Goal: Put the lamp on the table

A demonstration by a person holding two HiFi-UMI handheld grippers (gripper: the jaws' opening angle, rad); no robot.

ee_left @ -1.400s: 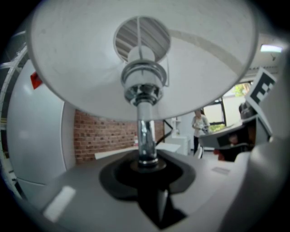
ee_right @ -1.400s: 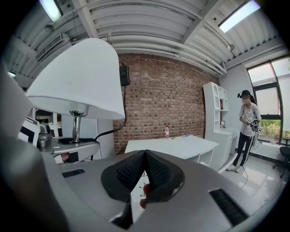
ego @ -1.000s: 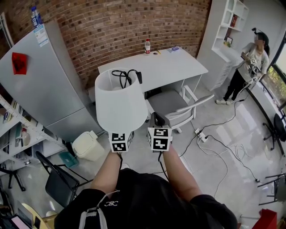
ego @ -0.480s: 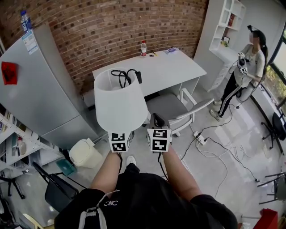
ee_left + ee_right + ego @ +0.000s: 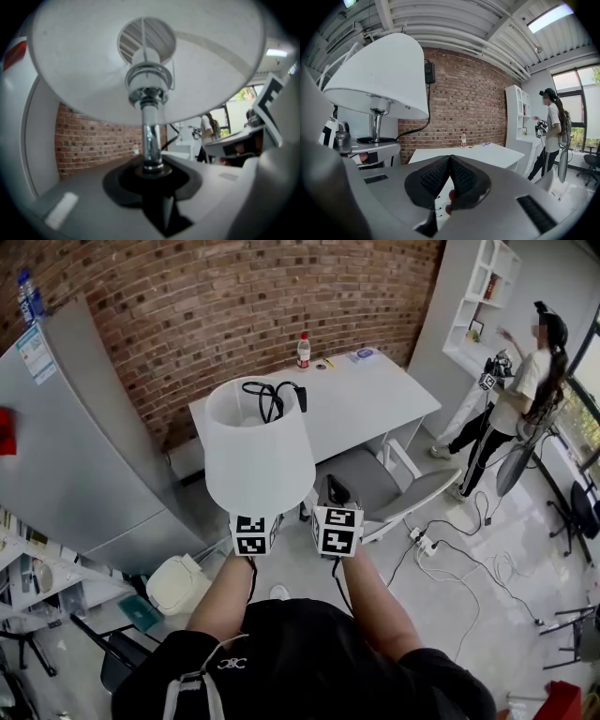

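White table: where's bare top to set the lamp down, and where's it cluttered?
The white table is bare across its middle and front, from the chair side up toward the brick wall. Clutter sits along the back edge: a bottle and small items. The lampshade hides its left end.

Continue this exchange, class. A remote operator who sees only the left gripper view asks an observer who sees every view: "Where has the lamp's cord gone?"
Observer: The black cord sits bundled in the top opening of the lamp shade, with its plug at the rim.
Operator: Is the other gripper carrying anything?
Observer: No. The right gripper is shut with nothing between its jaws.
Operator: Is the way to the table free?
Observer: Not quite. A grey chair stands at the near side of the white table.
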